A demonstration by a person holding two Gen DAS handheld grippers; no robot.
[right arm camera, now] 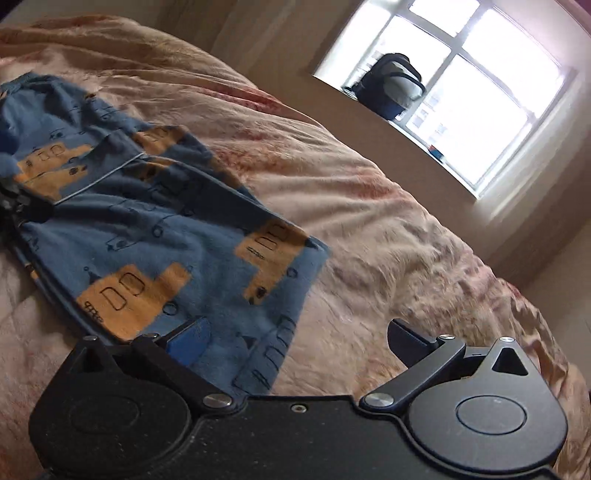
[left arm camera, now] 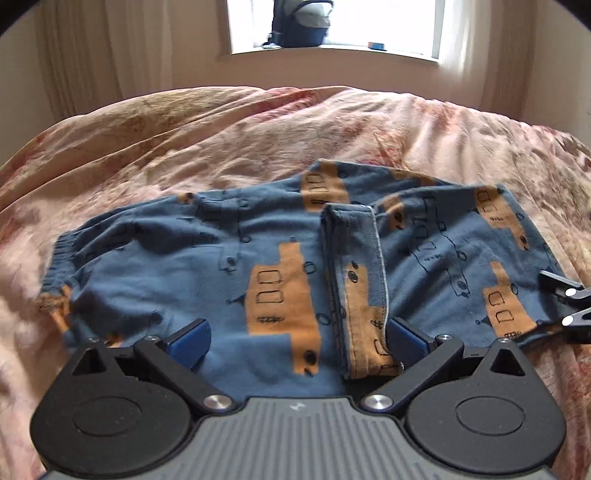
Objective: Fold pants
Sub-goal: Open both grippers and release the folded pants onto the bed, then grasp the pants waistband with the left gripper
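We see the blue pants [left arm camera: 280, 254] lying folded on the floral bedspread [left arm camera: 221, 140], with our left gripper [left arm camera: 297, 339] spread wide over their near edge and our right gripper [right arm camera: 299, 341] equally wide, neither holding anything.

The pants [left arm camera: 280, 266] are blue with orange vehicle prints and dark outlines. The bedspread [left arm camera: 221, 133] is pale pink with faded reddish florals.

Pants [left arm camera: 280, 266] flat on bedspread [left arm camera: 184, 147]; bag [left arm camera: 301, 22] on windowsill [left arm camera: 332, 50] behind.
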